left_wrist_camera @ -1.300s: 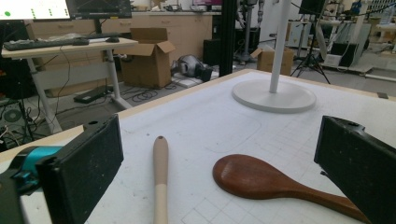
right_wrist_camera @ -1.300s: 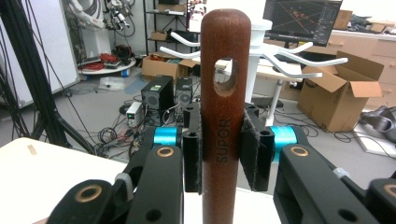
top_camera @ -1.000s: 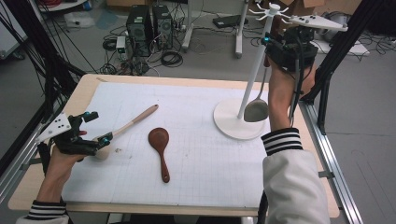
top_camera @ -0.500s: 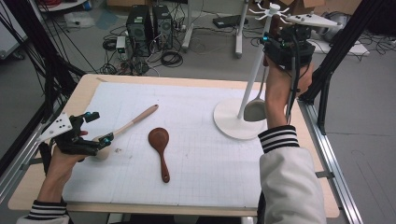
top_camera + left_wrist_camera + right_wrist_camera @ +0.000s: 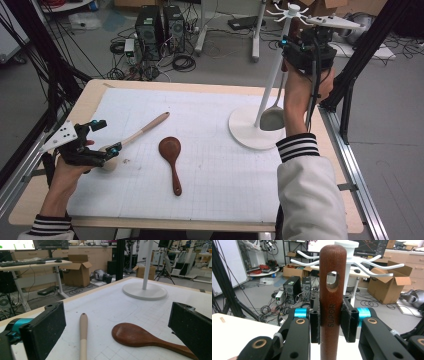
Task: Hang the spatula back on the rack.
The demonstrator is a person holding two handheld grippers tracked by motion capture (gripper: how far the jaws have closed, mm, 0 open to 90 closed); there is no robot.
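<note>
At the far right, beside the white hook stand [image 5: 280,60], the right gripper [image 5: 330,323] has its jaws clamped on the wooden handle of a ladle [image 5: 331,297], just below the hanging hole. The ladle looks stiff, smooth and bowl-heavy, so this high grip suits hooking it.

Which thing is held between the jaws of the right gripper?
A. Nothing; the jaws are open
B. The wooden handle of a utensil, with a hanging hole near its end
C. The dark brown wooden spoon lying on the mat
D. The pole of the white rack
B: in the right gripper view the right gripper has its jaws pressed on both sides of the wooden handle, whose hole sits before the white rack.
</note>
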